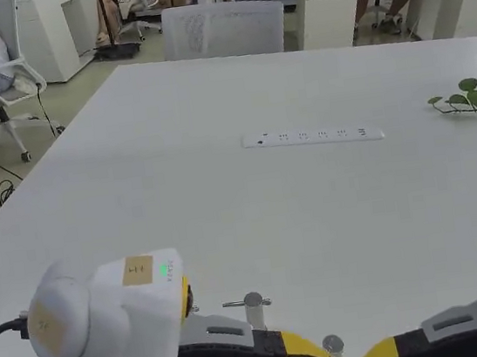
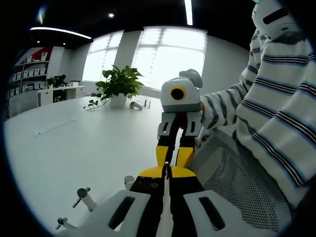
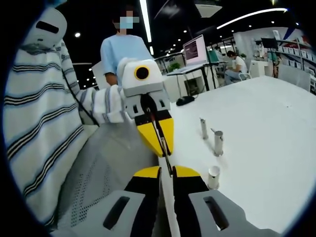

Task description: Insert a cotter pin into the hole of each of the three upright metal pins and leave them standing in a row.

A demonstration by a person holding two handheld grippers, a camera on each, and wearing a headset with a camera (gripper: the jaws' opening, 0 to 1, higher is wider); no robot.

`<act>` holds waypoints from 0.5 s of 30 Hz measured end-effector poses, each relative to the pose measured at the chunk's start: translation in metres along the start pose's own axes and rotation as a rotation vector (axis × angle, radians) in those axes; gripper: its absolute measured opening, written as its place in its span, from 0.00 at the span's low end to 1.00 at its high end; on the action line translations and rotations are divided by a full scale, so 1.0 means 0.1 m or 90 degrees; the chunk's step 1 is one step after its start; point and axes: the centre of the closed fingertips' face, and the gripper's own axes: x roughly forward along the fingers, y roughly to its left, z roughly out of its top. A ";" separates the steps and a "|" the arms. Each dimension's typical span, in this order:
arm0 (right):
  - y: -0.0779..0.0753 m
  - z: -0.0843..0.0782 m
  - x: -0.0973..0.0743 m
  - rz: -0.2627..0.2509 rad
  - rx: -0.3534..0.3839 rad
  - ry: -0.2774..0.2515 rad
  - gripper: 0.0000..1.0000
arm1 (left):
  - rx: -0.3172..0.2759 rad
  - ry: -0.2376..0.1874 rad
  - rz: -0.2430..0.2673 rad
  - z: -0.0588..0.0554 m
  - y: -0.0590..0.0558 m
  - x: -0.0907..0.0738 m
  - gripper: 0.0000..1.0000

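Note:
Three upright metal pins stand in a row near the table's front edge. In the left gripper view, two pins (image 2: pixel 84 196) (image 2: pixel 61 223) carry a cotter pin through the head and the third pin (image 2: pixel 129 181) is bare. The head view shows a pinned one (image 1: pixel 253 304) and the bare one (image 1: pixel 332 343). My left gripper (image 2: pixel 167 175) and right gripper (image 3: pixel 170 173) meet tip to tip just above the table edge, both shut. A thin cotter pin (image 3: pixel 167 160) bridges the two sets of tips.
A white power strip (image 1: pixel 312 137) lies mid-table and plant leaves (image 1: pixel 471 97) reach in at the right edge. A mesh chair back (image 2: pixel 237 187) sits close under the grippers beside the person's striped sleeve (image 2: pixel 276 98). Another person stands behind.

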 end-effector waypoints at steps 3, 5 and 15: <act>-0.01 -0.01 0.00 -0.003 -0.003 0.000 0.10 | -0.004 -0.002 -0.001 0.00 0.00 0.00 0.00; -0.01 -0.02 0.00 -0.005 -0.005 -0.001 0.09 | -0.005 -0.004 -0.002 0.01 0.00 0.00 0.00; -0.03 0.01 -0.05 0.000 -0.007 0.000 0.06 | -0.013 -0.005 -0.001 0.01 0.00 -0.01 0.00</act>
